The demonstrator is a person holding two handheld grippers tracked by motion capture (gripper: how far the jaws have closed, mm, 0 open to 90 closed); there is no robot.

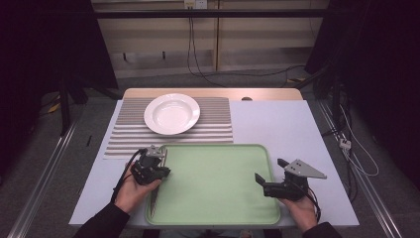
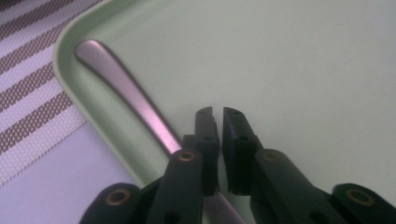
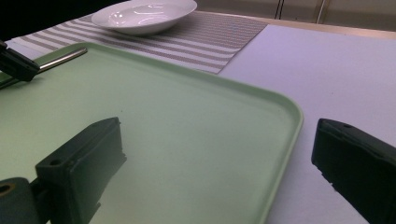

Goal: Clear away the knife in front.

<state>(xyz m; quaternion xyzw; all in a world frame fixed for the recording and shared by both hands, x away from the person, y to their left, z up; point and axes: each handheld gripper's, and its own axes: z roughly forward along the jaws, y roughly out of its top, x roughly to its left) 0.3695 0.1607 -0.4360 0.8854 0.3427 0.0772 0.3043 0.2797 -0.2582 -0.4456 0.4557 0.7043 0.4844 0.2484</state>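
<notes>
Nearest to the person, two black grippers are held over a big green tray (image 1: 218, 193). The tray is set on a pale table (image 1: 277, 124).

The left gripper (image 1: 157, 159) is held by the left hand (image 1: 132, 191) over the tray's left edge. In the left gripper view, its jaws are seen almost closed, with just a thin gap left between them. Nothing is gripped by them. A shiny metal utensil handle (image 2: 126, 91) is seen lying in the tray, along the left rim. It passes under the left gripper (image 2: 215, 126), just beside the jaws. Which kind of utensil it is cannot be told, because the other end is hidden.

The right gripper (image 1: 270, 171) is held by the right hand (image 1: 302, 208) at the tray's right edge. Its jaws are spread wide apart, and nothing is held between them. In the right gripper view, one jaw is seen above the tray (image 3: 177, 126) and the other above the table (image 3: 327, 65), with the tray's rim between them.

Farther away, a striped mat (image 1: 218, 119) is laid on the table, just behind the tray. A white bowl (image 1: 172, 114) is set on the mat. The bowl (image 3: 144, 15) looks empty.
</notes>
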